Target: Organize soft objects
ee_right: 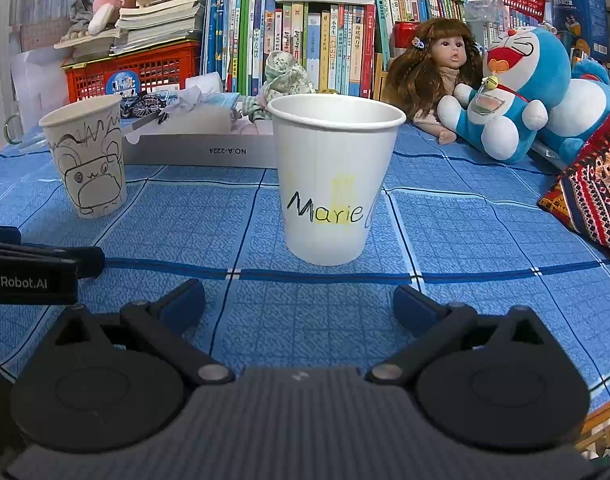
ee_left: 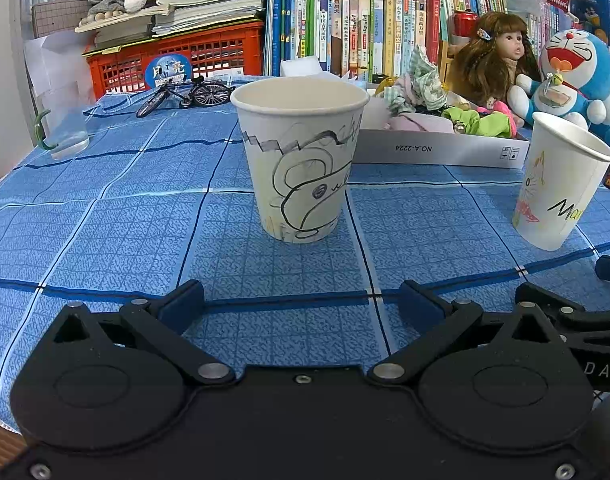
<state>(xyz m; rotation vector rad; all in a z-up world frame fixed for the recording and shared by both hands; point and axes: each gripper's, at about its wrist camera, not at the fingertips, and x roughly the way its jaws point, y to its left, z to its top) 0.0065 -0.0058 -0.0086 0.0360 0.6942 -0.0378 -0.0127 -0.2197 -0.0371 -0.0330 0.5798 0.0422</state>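
Observation:
A white box (ee_left: 437, 148) at the back of the blue tablecloth holds soft cloth items: a green-checked scrunchie (ee_left: 423, 80), lime and pink ones (ee_left: 483, 122). The box also shows in the right wrist view (ee_right: 201, 146) with the scrunchie (ee_right: 283, 74). A paper cup with a black drawing (ee_left: 303, 160) stands just ahead of my left gripper (ee_left: 301, 306), which is open and empty. A paper cup marked "Marie" (ee_right: 333, 180) stands just ahead of my right gripper (ee_right: 299, 306), also open and empty. Each cup also shows in the other view (ee_left: 557, 184), (ee_right: 87, 156).
A doll (ee_right: 437, 68) and a blue Doraemon plush (ee_right: 521, 92) sit at the back right, with a patterned cushion (ee_right: 593, 196) at the right edge. A glass mug (ee_left: 63, 124), toy bicycle (ee_left: 185, 94), red crate (ee_left: 177, 58) and bookshelf (ee_left: 345, 20) line the back.

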